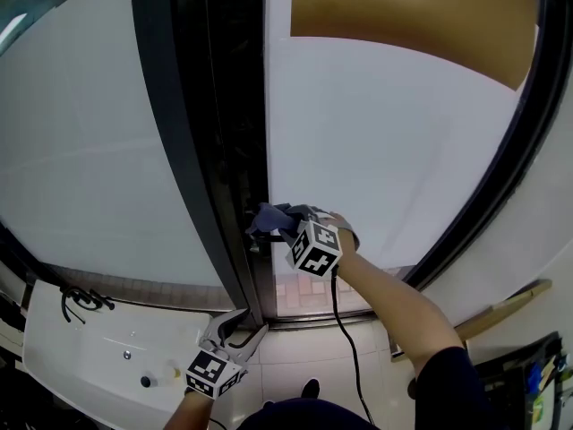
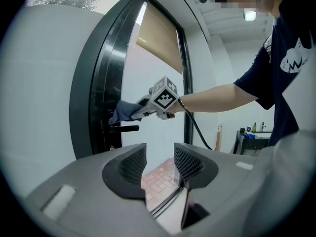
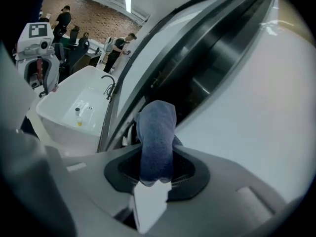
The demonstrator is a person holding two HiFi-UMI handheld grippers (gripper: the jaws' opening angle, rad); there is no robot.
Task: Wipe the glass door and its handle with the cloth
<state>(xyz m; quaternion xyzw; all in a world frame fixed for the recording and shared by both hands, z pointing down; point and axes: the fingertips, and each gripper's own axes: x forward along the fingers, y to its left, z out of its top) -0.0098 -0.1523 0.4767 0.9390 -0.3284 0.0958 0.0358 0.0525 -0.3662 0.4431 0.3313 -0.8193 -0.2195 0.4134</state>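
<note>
The frosted glass door (image 1: 385, 150) stands in a dark frame (image 1: 210, 150), its black handle (image 2: 124, 128) jutting from the frame edge. My right gripper (image 1: 279, 222) is shut on a blue-grey cloth (image 3: 157, 137), and the cloth (image 1: 271, 217) presses against the frame just above the handle. In the left gripper view the cloth (image 2: 124, 109) bunches over the handle. My left gripper (image 1: 237, 328) hangs low near the floor, open with nothing between its fingers (image 2: 134, 163).
A white sink basin (image 1: 98, 356) with a black tap (image 1: 81, 298) sits at lower left. A tan blind (image 1: 412, 16) covers the door's top. Brick paving (image 1: 300, 294) shows through the clear strip at the door's foot. A wooden stick (image 1: 501, 307) leans at right.
</note>
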